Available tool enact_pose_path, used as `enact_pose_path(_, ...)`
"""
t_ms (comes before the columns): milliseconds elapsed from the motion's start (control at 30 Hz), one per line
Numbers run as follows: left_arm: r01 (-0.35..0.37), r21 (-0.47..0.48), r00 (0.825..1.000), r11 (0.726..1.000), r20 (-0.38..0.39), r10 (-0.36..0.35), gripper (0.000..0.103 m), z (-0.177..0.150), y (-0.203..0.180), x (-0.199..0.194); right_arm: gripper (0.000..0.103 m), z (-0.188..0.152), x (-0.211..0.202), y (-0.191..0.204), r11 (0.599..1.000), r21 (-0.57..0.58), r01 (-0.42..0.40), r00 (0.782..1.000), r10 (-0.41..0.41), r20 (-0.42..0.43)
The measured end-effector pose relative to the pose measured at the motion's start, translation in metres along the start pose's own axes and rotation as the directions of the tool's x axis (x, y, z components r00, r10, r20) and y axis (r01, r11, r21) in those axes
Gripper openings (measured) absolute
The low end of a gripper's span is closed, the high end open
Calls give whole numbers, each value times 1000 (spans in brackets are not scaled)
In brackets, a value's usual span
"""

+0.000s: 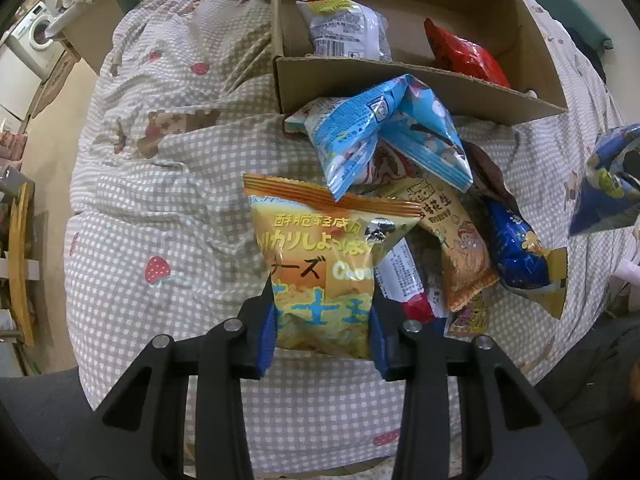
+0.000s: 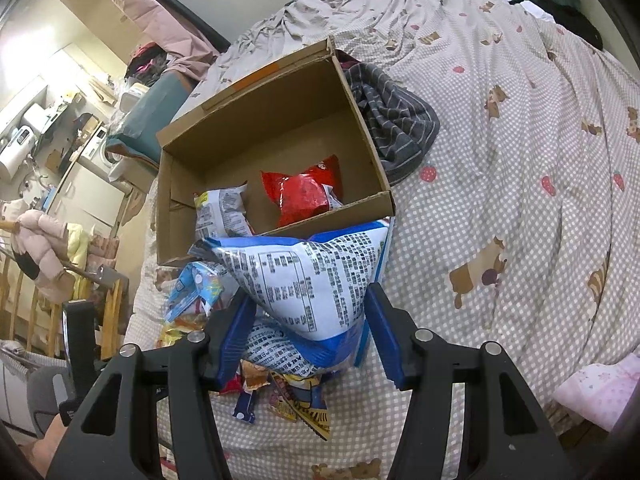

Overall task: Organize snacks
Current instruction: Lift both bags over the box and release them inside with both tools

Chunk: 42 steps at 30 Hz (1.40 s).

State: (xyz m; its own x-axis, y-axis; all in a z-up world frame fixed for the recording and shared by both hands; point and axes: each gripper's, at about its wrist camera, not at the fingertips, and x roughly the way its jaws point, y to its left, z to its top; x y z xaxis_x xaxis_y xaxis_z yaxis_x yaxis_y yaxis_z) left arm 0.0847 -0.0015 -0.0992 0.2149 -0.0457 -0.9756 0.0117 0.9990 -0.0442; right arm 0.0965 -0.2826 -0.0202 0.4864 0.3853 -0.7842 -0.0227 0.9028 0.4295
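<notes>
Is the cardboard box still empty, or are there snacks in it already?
Partly filled. The cardboard box holds a red packet and a white packet; much bare floor remains.

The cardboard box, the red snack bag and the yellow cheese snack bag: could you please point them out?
cardboard box (image 2: 280, 120): right wrist view, inner back wall.
red snack bag (image 2: 304, 194): right wrist view, middle.
yellow cheese snack bag (image 1: 320, 248): left wrist view, printed front.

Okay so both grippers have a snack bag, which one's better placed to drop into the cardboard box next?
Probably the right. The right gripper holds its blue-and-white bag up at the cardboard box near wall, while the left gripper and its yellow cheese snack bag sit behind the loose pile.
</notes>
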Motion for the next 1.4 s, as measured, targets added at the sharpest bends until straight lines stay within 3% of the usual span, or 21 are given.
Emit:
enact_pose_path(233, 19, -9, 1000, 1000, 25, -19, 33, -9, 4, -22, 58, -1, -8, -2, 1000, 10, -10, 1000, 10, 17)
enact_pose_path(433, 3, 4, 992, 1000, 124, -4, 33, -14, 5, -61, 58, -2, -15, -2, 1000, 10, -25, 999, 25, 31)
enact_pose_path(600, -3, -6, 976, 1000, 219, 4, 33, -9, 9, -94, 58, -2, -18, 0, 999, 6, -38, 998, 38, 44)
enact_pose_path(900, -26, -4, 940, 1000, 340, 26, 33, 26, 13, -131, 58, 3, -33, 10, 995, -23, -93, 990, 95, 107)
enact_pose_path(1400, -18, 29, 913, 999, 408, 5, 33, 96, 0, -141, 58, 67, -45, 43, 989, -82, -125, 976, 137, 170)
